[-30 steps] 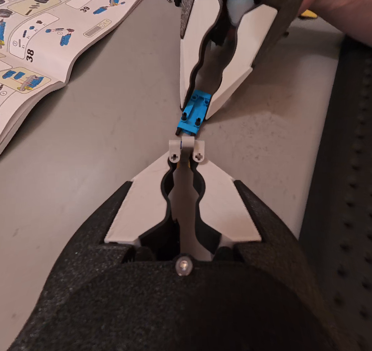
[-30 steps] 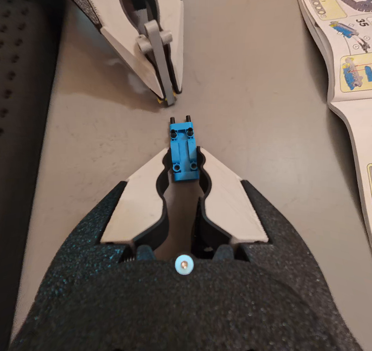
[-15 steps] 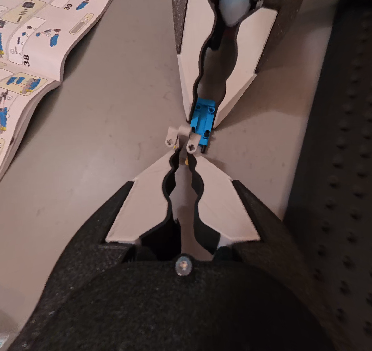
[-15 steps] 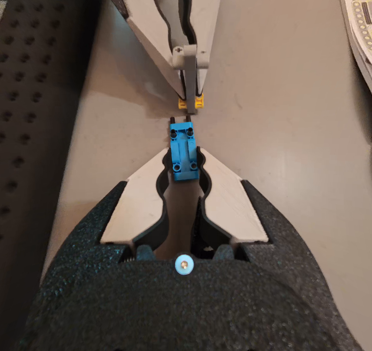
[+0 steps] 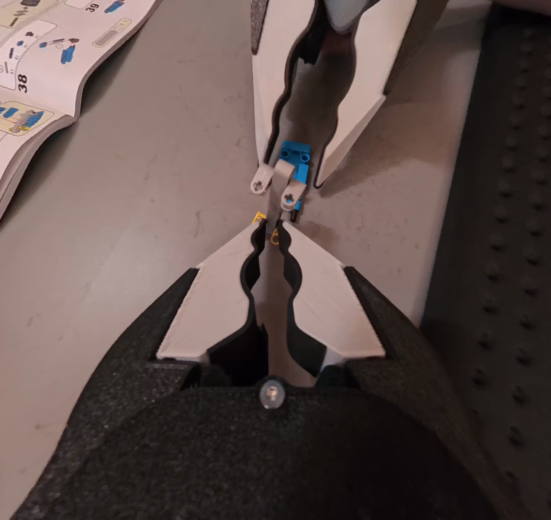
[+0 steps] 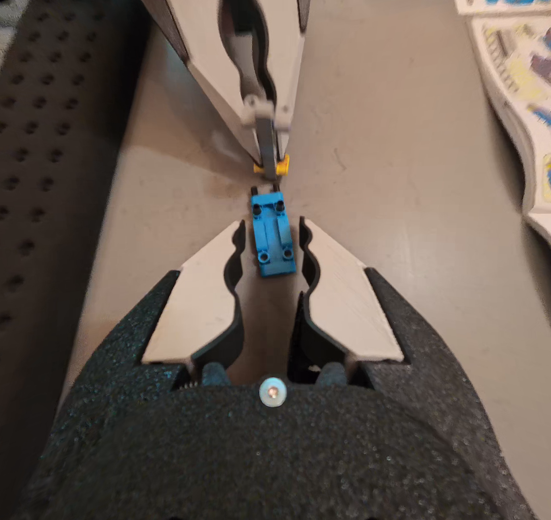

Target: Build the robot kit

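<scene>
Left wrist view shows our left gripper [image 5: 272, 226] with its jaws pressed nearly together, pinching the near end of a thin grey beam piece [image 5: 277, 189]. That beam stands out past the tips and carries a pale grey cross-pin with two round ends at its far end, and a small yellow pin [image 5: 258, 217] sits just beside the fingertips. We see the beam lying over the blue block [image 5: 298, 162], which rests between the tips of our right gripper [image 5: 290, 174] facing us from above.

From the right wrist view, our right gripper [image 6: 272, 222] has its jaws spread, with a clear gap on each side of the blue block [image 6: 272, 234]; the block lies a little askew between the white fingers [image 6: 208, 282], and we cannot tell if it rests on the table. Two short black pegs stick out of its far end, pointing at the grey beam [image 6: 267, 148] and the yellow pin [image 6: 281, 167] held at the left gripper's [image 6: 269, 162] tips, just apart from them.

Around both tools lies the grey table [image 5: 149, 207]. An open instruction booklet [image 5: 44, 58] rests well off to one side, and a dark mat with rows of holes [image 6: 44, 148] borders the other.
</scene>
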Tool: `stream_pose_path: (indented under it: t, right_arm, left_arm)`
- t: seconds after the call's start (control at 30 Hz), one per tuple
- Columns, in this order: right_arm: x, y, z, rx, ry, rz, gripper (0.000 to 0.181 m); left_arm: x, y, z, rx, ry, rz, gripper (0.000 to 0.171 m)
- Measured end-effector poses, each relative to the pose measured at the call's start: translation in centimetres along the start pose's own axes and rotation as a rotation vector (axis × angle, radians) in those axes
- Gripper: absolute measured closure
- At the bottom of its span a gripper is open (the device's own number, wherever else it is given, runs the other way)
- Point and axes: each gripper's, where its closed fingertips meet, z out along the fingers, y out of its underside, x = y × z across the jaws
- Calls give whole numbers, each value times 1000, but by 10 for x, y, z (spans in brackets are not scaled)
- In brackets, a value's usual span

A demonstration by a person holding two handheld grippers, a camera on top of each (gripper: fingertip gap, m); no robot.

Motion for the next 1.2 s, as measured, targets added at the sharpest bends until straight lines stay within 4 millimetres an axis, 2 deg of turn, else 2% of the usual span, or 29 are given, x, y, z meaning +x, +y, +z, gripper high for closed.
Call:
stream_pose_path:
  t: [0.1,0.17,0.2,0.27,0.37,0.43,0.53,0.7,0.8,0.9,1.2]
  right_arm:
    - [-4,-27,-5,128,-26,19,136]
    - [-2,-37,-1,159,-7,28,134]
    - [2,-39,2,158,18,26,137]
    - [7,-35,7,134,54,17,155]
    - [8,-32,6,123,30,39,155]
    - [11,-31,3,138,9,84,155]
    - [12,-37,-8,199,-28,130,155]
    - [1,-53,-19,275,-98,138,155]
    - [-4,-49,-14,241,-98,113,155]
    - [-6,-46,-8,213,-91,99,155]
    - [6,-32,2,152,-77,130,155]
  left_arm:
    - [1,-3,4,-4,-19,32,165]
    - [0,-5,6,-16,-43,42,165]
    - [-1,-6,7,-13,-52,38,165]
    - [-1,-8,9,0,-63,25,165]
    - [-2,-7,6,6,-54,10,167]
    - [-3,-11,2,29,-51,5,155]
    - [-3,-18,-3,67,-41,-4,141]
    - [12,-24,2,79,3,47,135]
    - [14,-24,1,80,24,37,136]
    - [16,-13,2,33,46,45,136]
    - [5,5,13,-35,0,83,138]
